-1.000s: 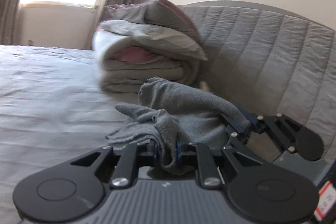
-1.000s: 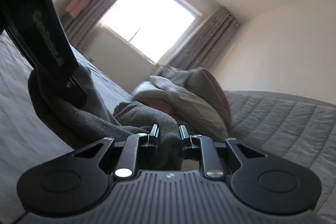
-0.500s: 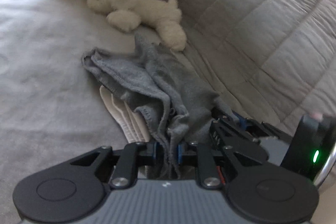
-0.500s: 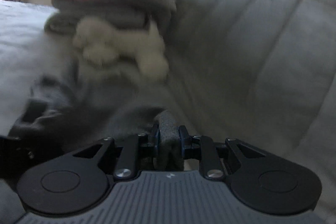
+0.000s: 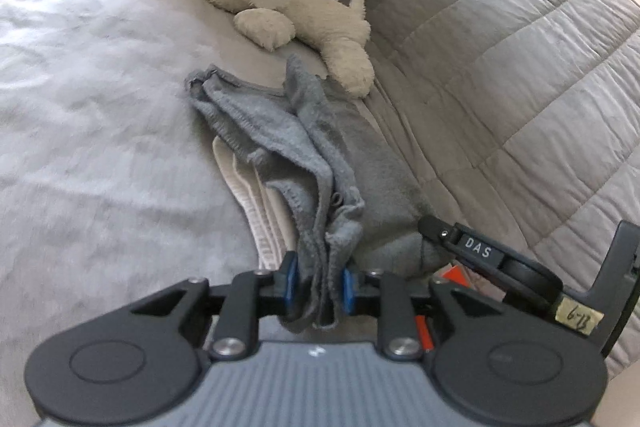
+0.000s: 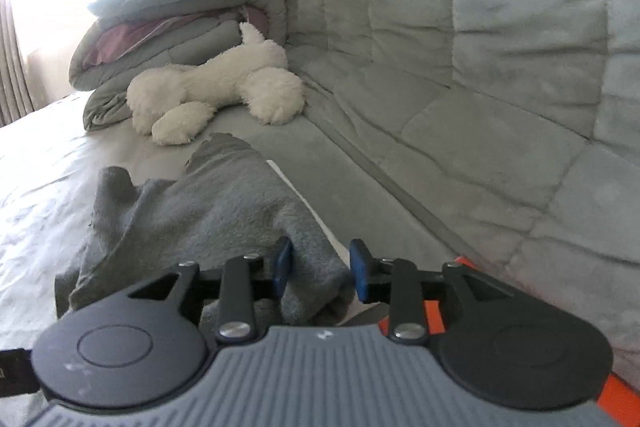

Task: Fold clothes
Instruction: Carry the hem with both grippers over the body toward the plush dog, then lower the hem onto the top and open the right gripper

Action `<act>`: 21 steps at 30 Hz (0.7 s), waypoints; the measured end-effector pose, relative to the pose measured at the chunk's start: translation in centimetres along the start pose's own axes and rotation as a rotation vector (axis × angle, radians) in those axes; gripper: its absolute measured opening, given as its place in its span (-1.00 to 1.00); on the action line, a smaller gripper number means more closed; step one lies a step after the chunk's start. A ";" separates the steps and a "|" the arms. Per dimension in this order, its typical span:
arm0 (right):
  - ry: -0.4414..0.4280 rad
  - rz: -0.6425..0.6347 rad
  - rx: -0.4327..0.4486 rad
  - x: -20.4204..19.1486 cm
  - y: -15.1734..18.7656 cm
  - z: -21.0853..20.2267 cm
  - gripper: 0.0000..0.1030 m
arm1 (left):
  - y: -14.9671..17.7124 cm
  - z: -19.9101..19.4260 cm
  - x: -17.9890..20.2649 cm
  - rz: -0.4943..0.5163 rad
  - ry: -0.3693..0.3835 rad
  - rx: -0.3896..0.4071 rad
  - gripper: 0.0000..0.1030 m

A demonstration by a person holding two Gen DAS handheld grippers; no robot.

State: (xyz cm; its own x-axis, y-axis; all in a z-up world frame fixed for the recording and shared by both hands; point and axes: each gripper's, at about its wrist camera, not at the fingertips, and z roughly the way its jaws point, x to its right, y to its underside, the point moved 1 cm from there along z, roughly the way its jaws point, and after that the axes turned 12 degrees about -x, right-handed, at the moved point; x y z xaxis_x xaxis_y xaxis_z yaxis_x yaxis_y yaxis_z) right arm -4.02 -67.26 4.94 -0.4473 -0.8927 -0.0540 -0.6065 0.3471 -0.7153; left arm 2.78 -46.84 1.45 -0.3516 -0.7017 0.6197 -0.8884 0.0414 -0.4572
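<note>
A grey knit garment [image 5: 360,167] lies stretched on the bed, partly over a cream ribbed garment [image 5: 248,195]. My left gripper [image 5: 318,285] is at its near end. Its jaws are opening, and a bunched fold still fills the gap between the blue pads. In the right wrist view the same grey garment [image 6: 224,211] runs away from my right gripper [image 6: 320,265]. Those jaws are opening too: a fold sits between them, with a clear gap at the right pad. One of the right gripper's fingers [image 5: 472,251] shows beside the garment's corner in the left wrist view.
A white plush dog [image 5: 288,3] [image 6: 212,83] lies just beyond the garment. Stacked pillows and a folded duvet [image 6: 180,7] stand behind it. A quilted headboard [image 6: 480,47] rises along the right. The pale sheet [image 5: 100,87] spreads out to the left. Something orange [image 6: 432,311] lies under the right gripper.
Both grippers came down from mid-air to the bed and the grey garment now lies flat. The right jaws have spread off the fold, and the left jaws have widened slightly.
</note>
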 end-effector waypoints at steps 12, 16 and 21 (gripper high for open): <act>0.051 0.100 -0.094 0.9 -0.6 -0.3 -0.16 | -3.9 -0.6 -4.6 -0.193 0.070 -0.045 -0.09; 0.102 0.071 -0.038 -0.1 -1.3 -2.3 -0.09 | -5.2 -0.9 -5.5 -0.246 0.113 -0.036 -0.06; 0.104 0.012 -0.005 -1.8 -1.8 -3.5 -0.07 | -2.8 -1.9 -4.3 -0.212 0.178 -0.084 0.20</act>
State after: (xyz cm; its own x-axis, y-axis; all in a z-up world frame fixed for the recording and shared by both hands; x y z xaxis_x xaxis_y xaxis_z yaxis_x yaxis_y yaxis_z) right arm -4.41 -65.24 8.73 -0.5203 -0.8539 0.0108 -0.6039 0.3589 -0.7117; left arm 6.20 -42.53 1.27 -0.1947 -0.5654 0.8015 -0.9665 -0.0289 -0.2552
